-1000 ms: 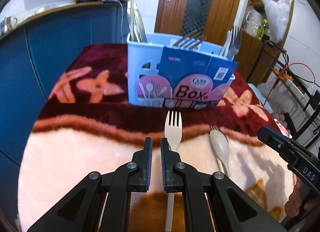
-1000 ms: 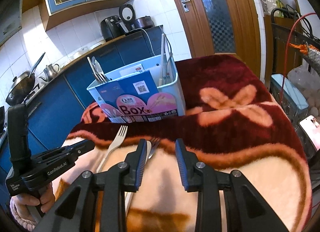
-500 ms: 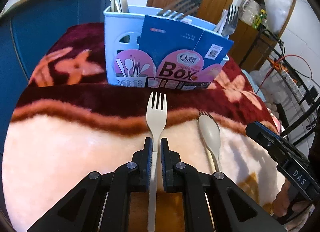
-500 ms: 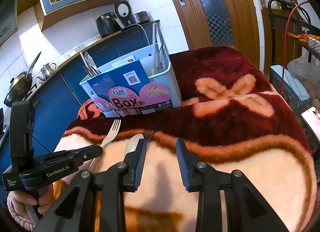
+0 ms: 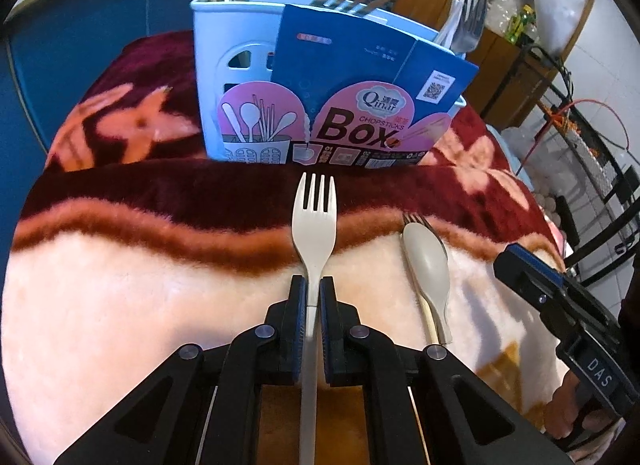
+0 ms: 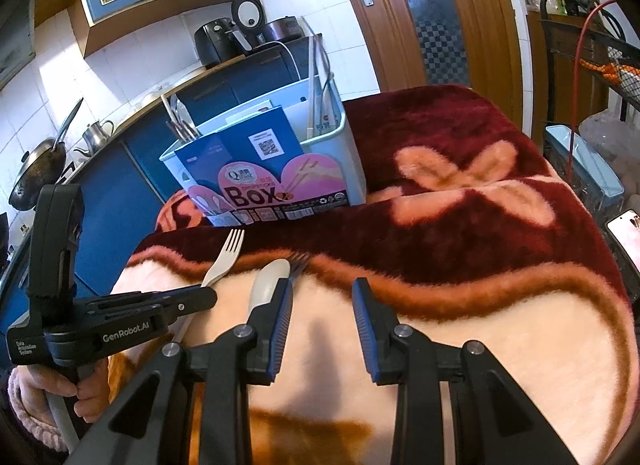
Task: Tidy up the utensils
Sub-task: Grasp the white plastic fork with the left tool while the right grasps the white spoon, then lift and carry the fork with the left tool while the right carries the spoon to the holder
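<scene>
My left tool [image 5: 313, 297] is clamped on the neck of the cream plastic fork [image 5: 314, 221] at frame centre, its long axis aimed at the pale blue utensil box [image 5: 240, 61] above, while my right tool [image 6: 322, 305] hangs half-open, empty.

A box [image 5: 248, 77] stands at the back of the surface [image 5: 120, 305], with forks [image 5: 468, 25] standing in it. A fork [image 5: 314, 225] lies in front of the box. A spoon [image 5: 426, 265] lies to its right, on top of another fork [image 5: 416, 219]
</scene>
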{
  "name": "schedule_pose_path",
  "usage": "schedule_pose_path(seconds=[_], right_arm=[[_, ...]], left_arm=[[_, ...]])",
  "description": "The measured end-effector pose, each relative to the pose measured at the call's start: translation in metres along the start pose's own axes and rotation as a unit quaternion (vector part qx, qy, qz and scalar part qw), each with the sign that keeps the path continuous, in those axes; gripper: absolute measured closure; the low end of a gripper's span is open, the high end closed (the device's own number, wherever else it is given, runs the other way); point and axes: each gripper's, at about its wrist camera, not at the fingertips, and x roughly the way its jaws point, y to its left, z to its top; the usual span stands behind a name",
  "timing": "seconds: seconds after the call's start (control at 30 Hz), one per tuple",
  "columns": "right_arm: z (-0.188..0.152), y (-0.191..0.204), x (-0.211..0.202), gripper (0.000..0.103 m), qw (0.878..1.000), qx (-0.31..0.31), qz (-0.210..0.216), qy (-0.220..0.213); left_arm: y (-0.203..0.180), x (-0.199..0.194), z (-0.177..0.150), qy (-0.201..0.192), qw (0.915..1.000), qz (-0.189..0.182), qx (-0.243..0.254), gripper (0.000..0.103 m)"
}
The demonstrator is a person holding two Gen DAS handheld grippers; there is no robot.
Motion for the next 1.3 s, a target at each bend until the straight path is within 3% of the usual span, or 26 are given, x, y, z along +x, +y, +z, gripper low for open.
schedule_pose_path(seconds=[0.17,0.5,0.87,1.0,1.07,1.3], right_arm=[[0.000,0.006,-0.003,0.069,1.000,-0.009,0.000,0.002],[-0.004,0.025,0.002,0.069,0.999,-0.027,0.007,0.023],[-0.012,0.043,0.028,0.070,0.996,-0.036,0.000,0.078],[-0.012,0.044,0.035,0.078,0.995,-0.039,-0.007,0.087],[-0.011,0.045,0.036,0.087,0.995,-0.039,-0.006,0.087],[-0.009,0.042,0.025,0.088,0.997,-0.035,0.009,0.070]], left_arm=[[0.008,-0.010,-0.005,-0.026,0.9995,-0.010,-0.017,0.098],[0.022,-0.054,-0.015,-0.126,0.9914,0.024,-0.025,0.098],[0.034,-0.065,-0.025,-0.151,0.9878,0.013,-0.037,0.098],[0.037,-0.066,-0.027,-0.154,0.9872,0.008,-0.041,0.098],[0.038,-0.066,-0.028,-0.155,0.9869,0.006,-0.043,0.098],[0.039,-0.071,-0.029,-0.165,0.9853,0.000,-0.045,0.098]])
